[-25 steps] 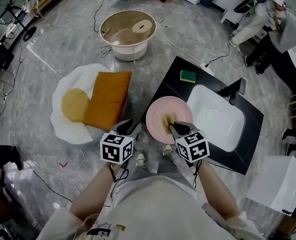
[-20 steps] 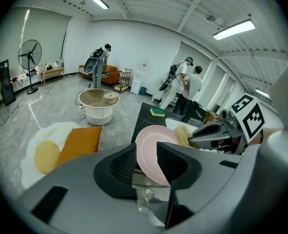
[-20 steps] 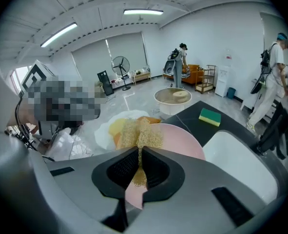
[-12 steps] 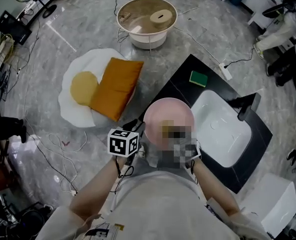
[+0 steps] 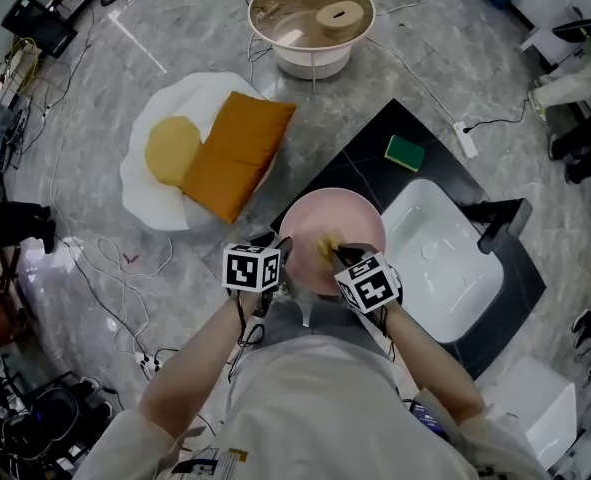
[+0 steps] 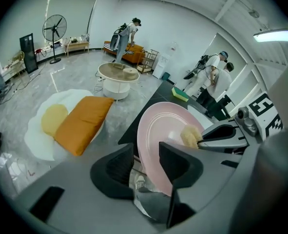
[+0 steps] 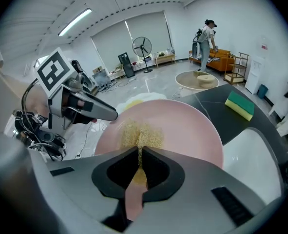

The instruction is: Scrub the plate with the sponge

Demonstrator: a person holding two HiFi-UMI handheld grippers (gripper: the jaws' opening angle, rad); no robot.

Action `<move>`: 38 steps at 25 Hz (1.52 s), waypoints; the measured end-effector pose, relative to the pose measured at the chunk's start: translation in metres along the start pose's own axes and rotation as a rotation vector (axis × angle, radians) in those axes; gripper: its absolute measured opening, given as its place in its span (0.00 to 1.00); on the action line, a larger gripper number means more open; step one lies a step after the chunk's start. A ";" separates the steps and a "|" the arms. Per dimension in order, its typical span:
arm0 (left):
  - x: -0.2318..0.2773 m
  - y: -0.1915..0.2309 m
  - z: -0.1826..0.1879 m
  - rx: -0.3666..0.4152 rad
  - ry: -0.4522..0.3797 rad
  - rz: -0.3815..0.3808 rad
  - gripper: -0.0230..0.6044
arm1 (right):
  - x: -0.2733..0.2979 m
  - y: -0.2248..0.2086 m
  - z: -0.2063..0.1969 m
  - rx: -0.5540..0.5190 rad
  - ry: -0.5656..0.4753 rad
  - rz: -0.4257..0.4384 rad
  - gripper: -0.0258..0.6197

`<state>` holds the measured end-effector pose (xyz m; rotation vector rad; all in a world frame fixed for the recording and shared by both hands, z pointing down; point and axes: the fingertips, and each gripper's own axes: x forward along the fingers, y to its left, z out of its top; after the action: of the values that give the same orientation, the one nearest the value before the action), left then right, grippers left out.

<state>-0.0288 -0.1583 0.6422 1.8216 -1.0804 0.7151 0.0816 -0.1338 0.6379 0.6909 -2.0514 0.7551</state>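
Over counter: left gripper, jaws just widening, clamps plate rim; right gripper pinches sponge on plate.

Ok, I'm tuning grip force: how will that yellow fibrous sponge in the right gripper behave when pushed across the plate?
Likely soft: the yellow sponge is pinched thin between the right gripper's jaws and flares beyond them. Probably light, being loose mesh. Pushed on the pink plate, it may splay and drag, not glide.
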 end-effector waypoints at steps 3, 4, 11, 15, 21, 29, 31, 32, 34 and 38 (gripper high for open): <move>0.014 0.005 -0.009 -0.048 0.026 0.010 0.31 | 0.004 -0.004 -0.005 -0.010 0.019 0.005 0.11; 0.016 0.007 -0.012 -0.073 0.026 0.012 0.31 | 0.005 -0.004 -0.006 -0.012 0.024 0.008 0.11; 0.025 0.014 -0.025 -0.177 0.033 0.031 0.26 | 0.012 0.000 -0.010 0.007 0.037 0.033 0.11; 0.029 0.015 -0.030 -0.216 0.037 0.020 0.21 | 0.018 0.007 -0.015 -0.003 0.056 0.050 0.11; 0.026 0.013 -0.028 -0.243 0.013 0.018 0.12 | 0.035 0.021 -0.018 -0.042 0.107 0.075 0.11; 0.022 0.015 -0.034 -0.318 0.038 -0.036 0.10 | 0.052 0.028 0.004 -0.116 0.123 0.082 0.11; 0.020 0.015 -0.038 -0.346 0.045 -0.044 0.09 | 0.054 0.031 0.011 -0.162 0.142 0.081 0.11; 0.020 0.014 -0.040 -0.346 0.046 -0.042 0.09 | 0.056 0.031 0.015 -0.186 0.148 0.077 0.11; 0.019 0.014 -0.040 -0.335 0.051 -0.036 0.09 | 0.061 0.028 0.025 -0.211 0.141 0.067 0.11; 0.017 0.018 -0.041 -0.306 0.056 -0.011 0.10 | 0.076 0.016 0.051 -0.166 0.105 0.036 0.11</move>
<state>-0.0384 -0.1327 0.6808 1.5372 -1.0778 0.5562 0.0061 -0.1753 0.6725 0.5111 -2.0089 0.6196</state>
